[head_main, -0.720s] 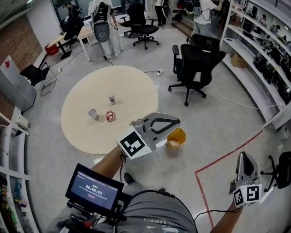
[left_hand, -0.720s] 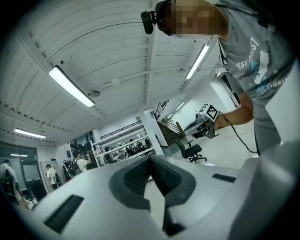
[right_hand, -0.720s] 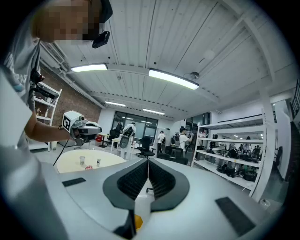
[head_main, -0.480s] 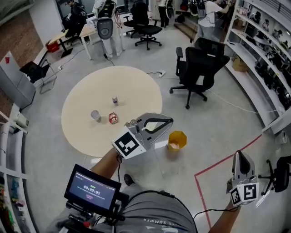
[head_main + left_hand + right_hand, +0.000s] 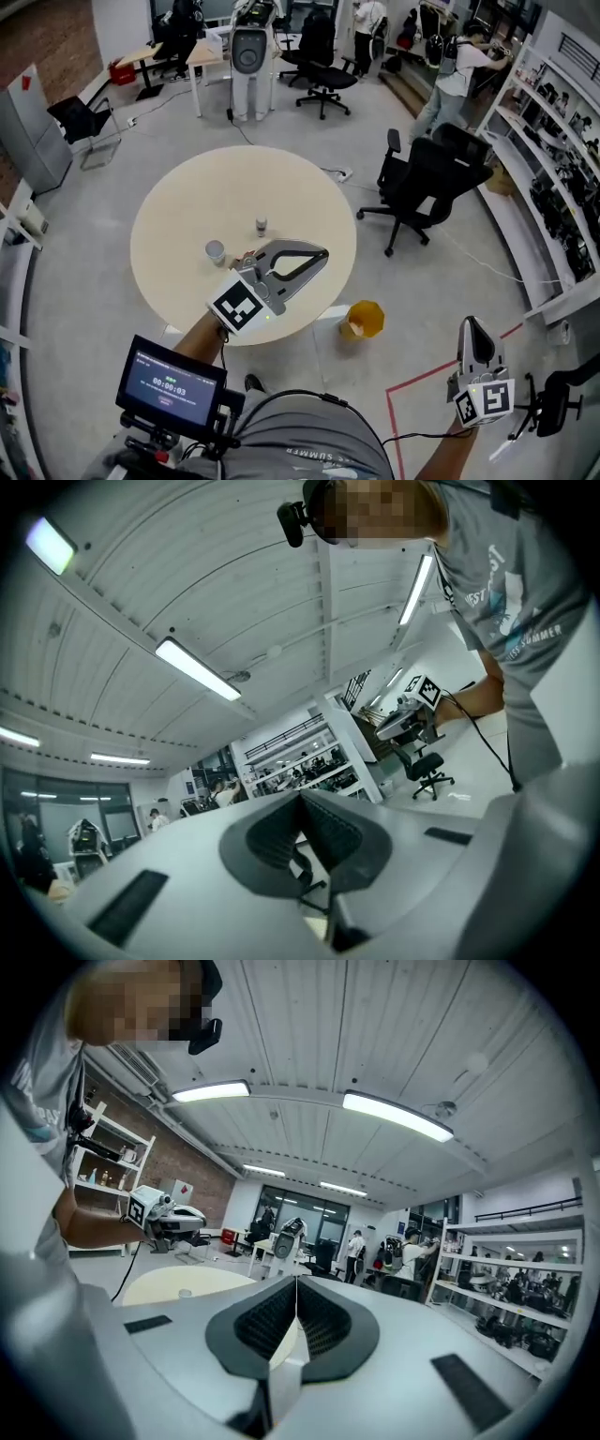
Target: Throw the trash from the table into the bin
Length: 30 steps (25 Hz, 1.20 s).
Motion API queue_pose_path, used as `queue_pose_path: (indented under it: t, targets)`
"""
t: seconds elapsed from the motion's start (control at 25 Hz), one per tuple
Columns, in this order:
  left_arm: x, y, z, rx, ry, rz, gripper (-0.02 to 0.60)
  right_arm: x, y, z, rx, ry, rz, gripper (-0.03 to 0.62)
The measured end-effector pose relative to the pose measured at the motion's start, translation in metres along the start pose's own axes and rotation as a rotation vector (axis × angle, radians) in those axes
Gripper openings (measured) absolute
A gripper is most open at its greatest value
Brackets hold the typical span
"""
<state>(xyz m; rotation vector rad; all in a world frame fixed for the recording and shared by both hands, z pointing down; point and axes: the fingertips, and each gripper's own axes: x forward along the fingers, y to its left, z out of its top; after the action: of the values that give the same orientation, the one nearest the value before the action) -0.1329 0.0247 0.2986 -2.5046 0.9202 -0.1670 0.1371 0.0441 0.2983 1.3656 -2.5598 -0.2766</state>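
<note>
- The trash sits near the middle of the round beige table (image 5: 178,197). A small white cup (image 5: 216,251) stands at 9 o'clock of centre and a small upright can (image 5: 261,225) at 1 o'clock, the two apart.
- The yellow bin (image 5: 363,319) stands on the grey floor just off the table's edge at 4 o'clock.
- The left gripper (image 5: 323,251) (image 5: 300,799) hangs over the table's 6 o'clock half with its tips toward 3 o'clock. Its pads are pressed together with nothing between them.
- The right gripper (image 5: 472,323) (image 5: 296,1283) is over the floor beyond the bin at 4 o'clock, also closed tight and empty.
- The right gripper view takes in the table, the cup and the other gripper at its 9 o'clock.
- The left gripper view faces shelving and a black office chair (image 5: 427,766).
- The bin shows in the head view alone.
</note>
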Motion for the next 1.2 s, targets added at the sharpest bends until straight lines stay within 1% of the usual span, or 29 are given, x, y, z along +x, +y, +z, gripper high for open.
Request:
queue_pose_path:
  t: [0.12,0.28,0.44,0.6,0.76,0.92,1.04,1.2]
  targets:
    - [-0.045,0.036,-0.014,0.020,0.031,0.051,0.041,0.048,0.040,0.022,-0.023,-0.023,0.050,0.011]
    - [-0.105,0.075,-0.033,0.035,0.052,0.111,0.041,0.109,0.095,0.043,-0.029,-0.055,0.121,0.011]
    - [-0.168,0.109,-0.059,0.023,0.101,0.184,0.041,0.172,0.160,0.056,-0.034,-0.063,0.230,0.011]
    - [-0.218,0.137,-0.094,-0.005,0.150,0.264,0.041,0.237,0.216,0.064,-0.048,-0.061,0.350,0.011]
    - [-0.254,0.162,-0.134,-0.032,0.202,0.351,0.041,0.308,0.261,0.061,-0.058,-0.065,0.470,0.011]
    - [-0.282,0.187,-0.163,-0.052,0.256,0.442,0.041,0.372,0.304,0.060,-0.061,-0.074,0.595,0.011]
    - [-0.296,0.198,-0.177,-0.073,0.309,0.492,0.041,0.406,0.329,0.063,-0.055,-0.076,0.674,0.011]
    - [-0.313,0.204,-0.181,-0.094,0.324,0.554,0.041,0.436,0.356,0.068,-0.036,-0.067,0.747,0.011]
